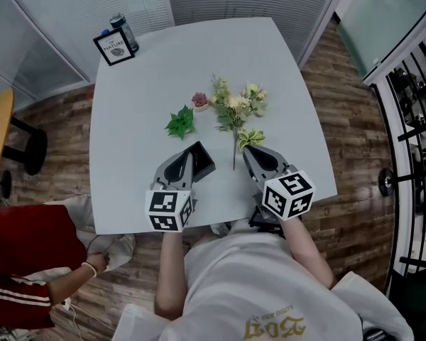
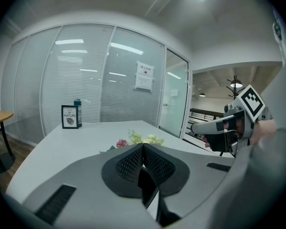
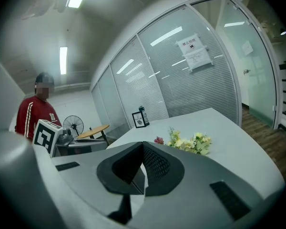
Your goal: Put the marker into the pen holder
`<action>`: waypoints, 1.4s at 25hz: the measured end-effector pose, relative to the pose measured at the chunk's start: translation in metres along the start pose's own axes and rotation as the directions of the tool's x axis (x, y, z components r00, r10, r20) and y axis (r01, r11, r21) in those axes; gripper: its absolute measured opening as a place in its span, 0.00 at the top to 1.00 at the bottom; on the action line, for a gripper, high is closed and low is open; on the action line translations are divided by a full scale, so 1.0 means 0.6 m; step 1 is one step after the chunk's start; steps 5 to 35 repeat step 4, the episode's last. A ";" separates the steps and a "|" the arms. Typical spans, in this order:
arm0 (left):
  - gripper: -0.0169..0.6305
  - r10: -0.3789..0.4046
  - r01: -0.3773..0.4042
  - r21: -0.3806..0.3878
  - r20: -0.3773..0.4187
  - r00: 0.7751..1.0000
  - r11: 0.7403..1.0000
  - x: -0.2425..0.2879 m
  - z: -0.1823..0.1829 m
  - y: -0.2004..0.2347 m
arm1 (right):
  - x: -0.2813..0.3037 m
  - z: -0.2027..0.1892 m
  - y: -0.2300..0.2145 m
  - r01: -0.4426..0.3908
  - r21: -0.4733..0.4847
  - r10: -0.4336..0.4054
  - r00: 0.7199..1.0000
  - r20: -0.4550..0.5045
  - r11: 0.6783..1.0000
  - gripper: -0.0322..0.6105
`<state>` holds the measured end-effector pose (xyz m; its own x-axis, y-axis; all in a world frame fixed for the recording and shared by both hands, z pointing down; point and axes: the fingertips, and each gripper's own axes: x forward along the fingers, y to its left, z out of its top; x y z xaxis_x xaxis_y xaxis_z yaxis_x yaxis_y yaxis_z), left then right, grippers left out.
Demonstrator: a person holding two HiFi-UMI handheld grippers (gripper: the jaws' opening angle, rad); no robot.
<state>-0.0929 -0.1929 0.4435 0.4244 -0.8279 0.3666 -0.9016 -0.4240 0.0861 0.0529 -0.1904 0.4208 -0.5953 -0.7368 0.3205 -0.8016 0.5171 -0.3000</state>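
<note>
- Glass partitions with closed blinds ringed a pale table on a wood-plank floor.
- At the table's 11 o'clock corner stood a framed sign with a bottle just behind it.
- Mid-table lay a spray of artificial flowers, with a green leaf sprig at its 9 o'clock.
- The left gripper and the right gripper hovered over the 6 o'clock edge. Each had its jaws pressed together at the tips, with nothing clamped between them.
- A dark flat-sided object lay just beside the left gripper's tip, at its 3 o'clock. Whether it was the pen holder could not be told.
- No marker showed in any view. The scene fitted a marker lying outside the views as well as one already tucked out of sight.
- As a judgement, good work depended on first settling what the dark object was.
- Any pick-up would call for parted jaws and a path clear of the flower stems.
</note>
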 end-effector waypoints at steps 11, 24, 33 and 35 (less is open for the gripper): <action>0.95 0.000 -0.001 -0.002 -0.004 1.000 1.000 0.004 -0.002 0.003 | 0.002 0.000 -0.004 0.002 0.004 -0.002 1.000 0.000 1.000 0.92; 0.95 0.000 -0.001 -0.002 -0.004 1.000 1.000 0.004 -0.002 0.003 | 0.002 0.000 -0.004 0.002 0.004 -0.002 1.000 0.000 1.000 0.92; 0.95 0.000 -0.001 -0.002 -0.004 1.000 1.000 0.004 -0.002 0.003 | 0.002 0.000 -0.004 0.002 0.004 -0.002 1.000 0.000 1.000 0.92; 0.95 0.000 -0.001 -0.002 -0.004 1.000 1.000 0.004 -0.002 0.003 | 0.002 0.000 -0.004 0.002 0.004 -0.002 1.000 0.000 1.000 0.92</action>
